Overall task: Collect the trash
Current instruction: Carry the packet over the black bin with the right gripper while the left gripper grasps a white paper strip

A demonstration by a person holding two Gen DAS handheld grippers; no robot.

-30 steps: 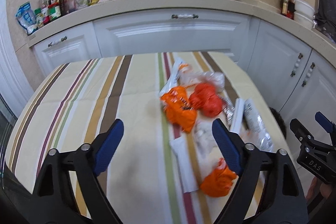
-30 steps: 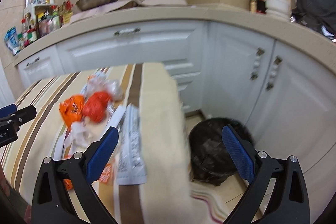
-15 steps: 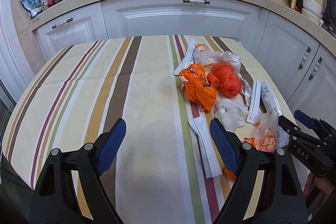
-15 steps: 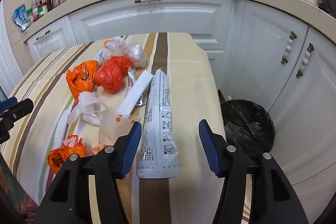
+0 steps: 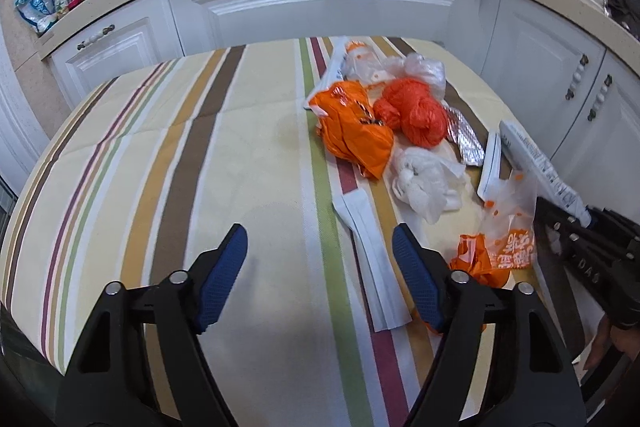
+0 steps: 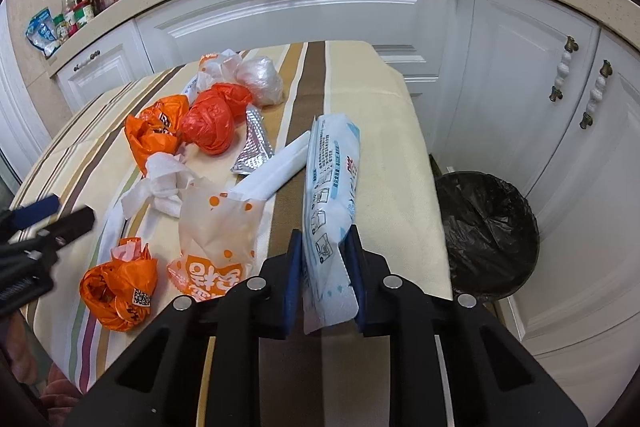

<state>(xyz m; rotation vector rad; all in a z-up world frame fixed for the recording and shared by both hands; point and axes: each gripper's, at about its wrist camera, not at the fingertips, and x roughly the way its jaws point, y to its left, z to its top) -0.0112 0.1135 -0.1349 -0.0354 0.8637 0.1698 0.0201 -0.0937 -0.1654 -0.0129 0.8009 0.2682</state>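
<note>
- Since a second ago both of your hands have come down closer to the striped tablecloth (image 5: 168,163), and the long white-and-blue printed packet (image 6: 332,187), which lay flat near the table's right edge, now has its near end tipped up on edge between your right gripper's (image 6: 323,267) blue pads.
- Your right gripper's jaws have just been closing, and they are now clenched on that packet's near end; its far end points away along the cloth.
- Your left gripper (image 5: 320,259) has narrowed its jaws a little, yet they stand apart with nothing between them, above bare cloth just left of a flat white paper strip (image 5: 372,255).
- Other trash lies left of the packet: a clear bag with orange print (image 6: 218,243), a crumpled orange bag (image 6: 120,291) at the near edge, a white tissue wad (image 6: 160,187), a silver foil blister sheet (image 6: 254,147), a red bag ball (image 6: 210,125) and a larger orange bag (image 6: 154,133).
- A bin lined with a black bag (image 6: 484,227) stands on the floor to the right of the table, beside the white cabinets (image 6: 528,99).
</note>
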